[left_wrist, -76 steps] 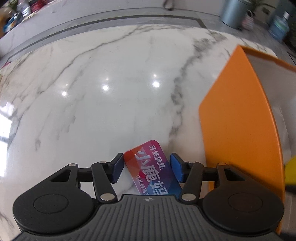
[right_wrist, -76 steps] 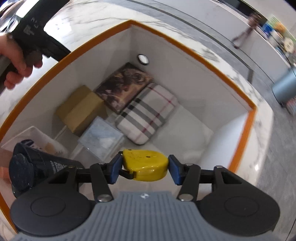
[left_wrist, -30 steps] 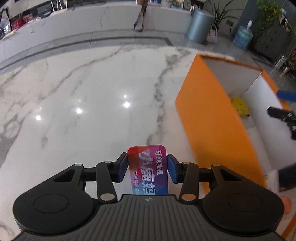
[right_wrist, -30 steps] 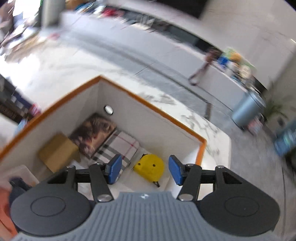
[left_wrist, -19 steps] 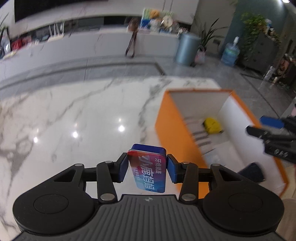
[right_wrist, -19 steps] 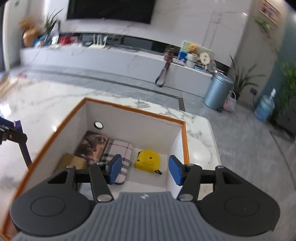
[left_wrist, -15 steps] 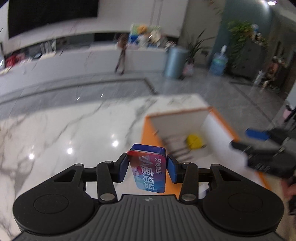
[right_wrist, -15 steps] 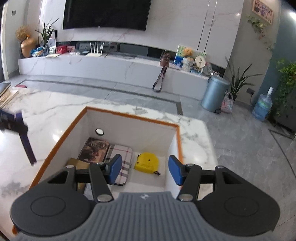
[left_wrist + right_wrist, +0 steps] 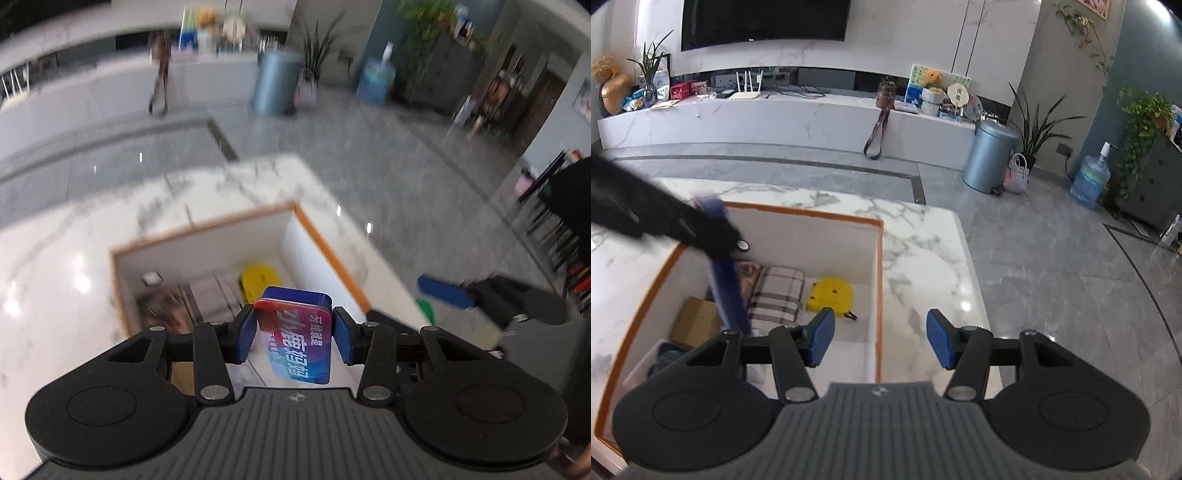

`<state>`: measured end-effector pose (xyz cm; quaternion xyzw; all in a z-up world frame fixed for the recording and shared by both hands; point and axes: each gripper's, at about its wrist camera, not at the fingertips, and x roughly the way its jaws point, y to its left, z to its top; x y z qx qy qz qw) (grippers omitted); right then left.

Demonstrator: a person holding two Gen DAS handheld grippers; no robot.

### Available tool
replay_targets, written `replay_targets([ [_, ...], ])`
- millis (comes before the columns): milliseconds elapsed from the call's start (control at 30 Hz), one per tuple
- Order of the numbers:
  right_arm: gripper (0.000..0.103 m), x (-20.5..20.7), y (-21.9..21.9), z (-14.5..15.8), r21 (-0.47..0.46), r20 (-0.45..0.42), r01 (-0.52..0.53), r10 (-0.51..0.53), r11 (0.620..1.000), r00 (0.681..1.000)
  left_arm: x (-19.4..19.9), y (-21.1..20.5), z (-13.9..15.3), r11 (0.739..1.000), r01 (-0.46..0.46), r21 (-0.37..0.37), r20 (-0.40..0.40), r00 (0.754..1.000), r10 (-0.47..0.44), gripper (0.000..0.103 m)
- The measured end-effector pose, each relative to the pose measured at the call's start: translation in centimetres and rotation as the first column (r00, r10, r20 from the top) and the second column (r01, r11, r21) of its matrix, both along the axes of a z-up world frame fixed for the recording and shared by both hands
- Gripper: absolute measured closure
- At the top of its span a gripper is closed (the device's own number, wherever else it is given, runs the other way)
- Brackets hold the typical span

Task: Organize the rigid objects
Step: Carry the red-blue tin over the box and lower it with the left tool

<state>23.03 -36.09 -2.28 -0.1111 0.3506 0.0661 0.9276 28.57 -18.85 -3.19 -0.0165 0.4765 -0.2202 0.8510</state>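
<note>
- Tin (image 9: 295, 332), rectangular with rounded corners and glossy red-blue printed lid, is held clamped between the 2 blue pads of the left gripper (image 9: 294, 334), above the open orange-rimmed box (image 9: 325, 240).
- Right gripper (image 9: 881, 338) is seen with jaws apart and nothing between them, poised over the box's right wall and the marble table (image 9: 923, 236).
- Box interior is white and smooth-walled; the outer rim is orange. On its floor are noted a yellow tape measure (image 9: 831, 293) with rounded hard casing, a plaid fabric case (image 9: 777, 293), a dark printed flat pack (image 9: 748, 271), a brown cardboard carton (image 9: 696, 321) and a dark item (image 9: 666, 360) in the near corner, not identifiable.
- Risk 1: the tin is gripped on its smooth painted sides; a slip is judged possible if the wrist is tilted further, since slick metal offers little friction.
- Risk 2: free floor space is limited. If released high, the tin could land on the tape measure or on the plaid case, and bounce or rest crooked.
- Risk 3: the 2 grippers are close together over 1 opening; contact between them is judged possible on descent.
- Left view is motion-blurred, so fine detail in the box cannot be confirmed there.
</note>
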Motion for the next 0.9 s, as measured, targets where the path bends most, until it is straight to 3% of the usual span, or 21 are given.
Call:
replay_targets([
  [200, 0.047, 1.0, -1.4, -1.4, 0.003, -0.012, 0.046, -0.046, 0.999, 0.999, 2.8, -0.9, -5.9, 0.999, -0.049, -0.001, -0.211, 0.976, 0.047, 0.053],
  [333, 0.047, 1.7, -1.7, -2.6, 0.002, -0.040, 0.050, -0.050, 0.999, 0.998, 3.8, -0.9, -8.4, 0.997, -0.069, 0.024, -0.281, 0.957, 0.072, 0.053],
  [567, 0.045, 2.6, -0.5, -4.2, -0.051, -0.044, 0.003, -0.005, 0.999, 0.999, 5.2, -1.3, -9.6, 0.994, -0.109, -0.001, -0.348, 0.932, 0.102, 0.053],
  [700, 0.039, 3.0, -0.2, -5.1, -0.067, -0.060, 0.001, -0.005, 0.998, 0.998, 5.5, -1.7, -9.6, 0.994, -0.103, 0.023, -0.359, 0.928, 0.104, 0.052],
  [900, 0.038, 3.2, -0.1, -5.5, -0.085, -0.079, 0.005, -0.012, 0.996, 0.997, 5.5, -1.8, -9.6, 0.995, -0.091, 0.030, -0.371, 0.924, 0.096, 0.051],
])
